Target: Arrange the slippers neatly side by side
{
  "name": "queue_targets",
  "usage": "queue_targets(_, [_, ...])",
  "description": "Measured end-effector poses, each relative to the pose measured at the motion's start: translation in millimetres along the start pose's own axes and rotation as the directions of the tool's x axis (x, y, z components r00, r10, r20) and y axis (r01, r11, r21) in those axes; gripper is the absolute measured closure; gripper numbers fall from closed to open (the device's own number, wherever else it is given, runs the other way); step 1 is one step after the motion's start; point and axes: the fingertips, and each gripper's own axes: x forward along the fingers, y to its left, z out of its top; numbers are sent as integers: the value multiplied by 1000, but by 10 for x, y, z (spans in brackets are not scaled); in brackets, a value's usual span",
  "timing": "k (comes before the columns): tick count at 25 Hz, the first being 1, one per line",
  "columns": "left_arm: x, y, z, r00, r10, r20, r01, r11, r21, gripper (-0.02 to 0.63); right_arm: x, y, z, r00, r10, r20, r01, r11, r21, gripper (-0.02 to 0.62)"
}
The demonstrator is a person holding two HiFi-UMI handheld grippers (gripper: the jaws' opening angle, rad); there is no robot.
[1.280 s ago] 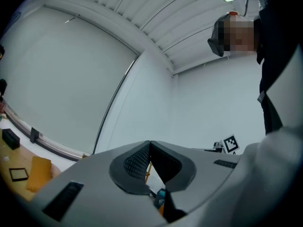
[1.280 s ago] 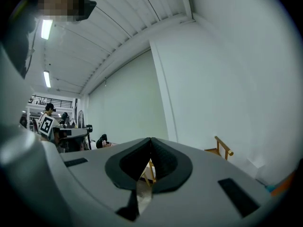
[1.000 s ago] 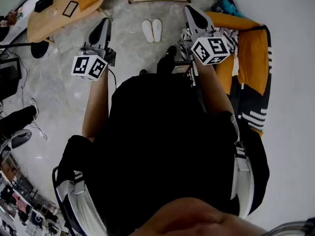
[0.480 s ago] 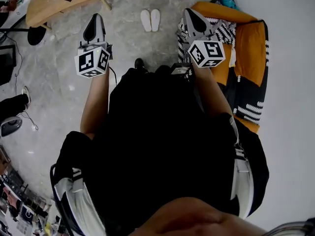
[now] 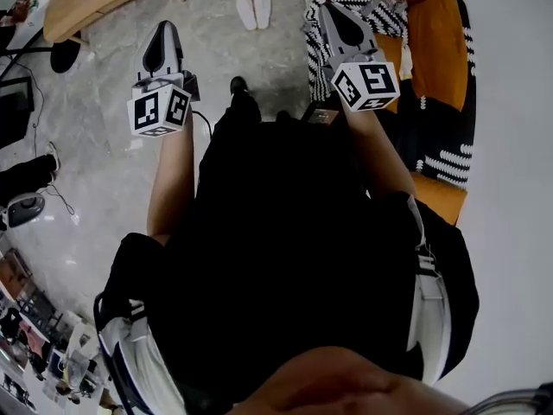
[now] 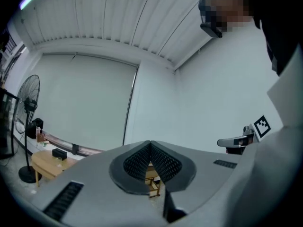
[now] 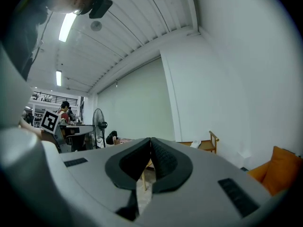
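Observation:
Two white slippers (image 5: 254, 10) lie side by side on the grey floor at the top of the head view, toes pointing away. My left gripper (image 5: 162, 31) is held level over the floor, well to the left of them and nearer to me. Its jaws are shut with nothing between them (image 6: 150, 144). My right gripper (image 5: 333, 10) is to the right of the slippers, over the edge of the patterned sofa, also shut and empty (image 7: 150, 140). Neither gripper touches the slippers, and both gripper views show only walls and ceiling.
An orange sofa (image 5: 441, 59) with a black-and-white patterned throw (image 5: 380, 11) fills the right side. A round wooden table (image 5: 82, 11) stands at the upper left, with a fan base (image 5: 63, 56) beside it. Cables and gear lie on the floor at left.
The slippers and furniture have slid toward the top of the head view as I moved back from them. Both grippers stayed shut and empty, held out in front.

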Motion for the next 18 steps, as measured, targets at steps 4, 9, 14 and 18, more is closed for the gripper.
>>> queue_targets(4, [-299, -331, -82, 1000, -14, -26, 14, 1000, 4, 591, -437, -56, -139, 999, -30, 10, 30, 999, 40, 563])
queue_targets(9, [-604, -497, -173, 998, -8, -65, 9, 1000, 9, 589, -670, 113, -287, 1000, -1, -14, 1, 998, 56, 563])
queue_targets(14, [-809, -497, -118, 997, -51, -59, 51, 999, -7, 591, -753, 396, -229, 1000, -10, -3, 10, 999, 45, 563])
queue_targets(18, [-965, -497, -113, 992, -113, -48, 112, 993, -34, 591, -882, 569, -168, 999, -46, 7, 45, 999, 27, 563])
